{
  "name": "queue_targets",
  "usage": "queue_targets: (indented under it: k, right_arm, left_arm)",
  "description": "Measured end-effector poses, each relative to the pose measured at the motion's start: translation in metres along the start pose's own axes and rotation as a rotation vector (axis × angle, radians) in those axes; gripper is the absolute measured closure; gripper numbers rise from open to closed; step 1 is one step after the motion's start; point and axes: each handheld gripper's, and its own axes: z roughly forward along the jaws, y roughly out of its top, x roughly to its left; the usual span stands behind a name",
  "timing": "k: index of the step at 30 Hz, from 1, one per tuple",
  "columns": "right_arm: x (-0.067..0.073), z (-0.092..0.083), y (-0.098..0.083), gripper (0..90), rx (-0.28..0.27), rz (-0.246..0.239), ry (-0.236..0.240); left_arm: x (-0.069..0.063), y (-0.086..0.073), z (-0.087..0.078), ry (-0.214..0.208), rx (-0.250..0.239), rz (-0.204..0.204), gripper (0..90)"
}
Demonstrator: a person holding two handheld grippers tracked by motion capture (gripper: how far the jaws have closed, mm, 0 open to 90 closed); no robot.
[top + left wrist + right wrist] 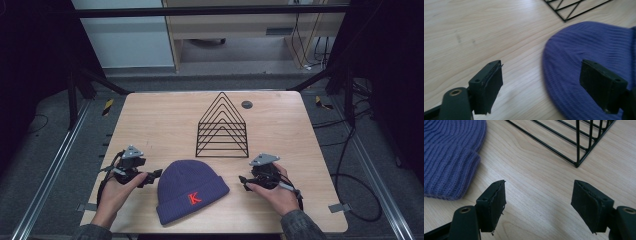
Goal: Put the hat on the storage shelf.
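A light wooden table with rounded corners carries three items. A purple knit beanie with a red letter K on its folded cuff lies flat near the table's 6 o'clock edge. A black wire rack of triangular frames stands just past centre toward 12 o'clock, apart from the beanie. A small dark round disc sits at about 1 o'clock, near the far edge.

Both forearms reach in over the table's near edge. The left tool and right tool point inward toward each other, each with jaws spread wide and empty.
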Motion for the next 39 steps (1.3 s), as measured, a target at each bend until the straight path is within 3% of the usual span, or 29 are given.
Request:
queue_targets:
  k: [3, 6, 8, 14, 18, 24, 34, 36, 39]
  right_arm:
    - [0.002, 0.001, 0.002, 28.4, 0.004, -0.01, 0.003]
    - [0.003, 0.002, 0.001, 29.0, 0.008, -0.014, 0.005]
    - [0.004, 0.003, 0.002, 29.3, 0.005, -0.019, 0.007]
    - [0.005, 0.0, 0.002, 29.0, 0.001, -0.021, 0.014]
    - [0.006, 0.002, 0.002, 28.2, 0.01, -0.018, 0.019]
    - [0.006, 0.003, 0.002, 26.9, 0.018, -0.021, 0.019]
    - [0.005, 0.003, 0.002, 25.6, 0.025, -0.014, 0.025]
    - [0.006, 0.003, 0.003, 25.5, 0.022, -0.01, 0.034]
    - [0.008, 0.003, 0.003, 25.6, 0.021, -0.017, 0.04]
  left_arm:
    - [-0.004, 0.007, 0.003, 0.0, 0.014, 0.013, 23.2]
    - [-0.006, 0.017, 0.014, -0.016, 0.06, 0.037, 28.4]
    - [-0.005, 0.022, 0.027, -0.04, 0.086, 0.013, 31.0]
    - [-0.007, 0.023, 0.049, -0.049, 0.148, 0.051, 32.2]
    - [-0.006, 0.023, 0.048, -0.06, 0.124, 0.028, 36.0]
    - [-0.009, 0.018, 0.052, -0.061, 0.167, 0.054, 39.7]
    - [-0.007, 0.014, 0.06, -0.08, 0.195, 0.037, 48.7]
    - [-0.007, 0.014, 0.061, -0.09, 0.172, 0.017, 53.9]
    - [-0.008, 0.015, 0.062, -0.075, 0.185, 0.017, 57.3]
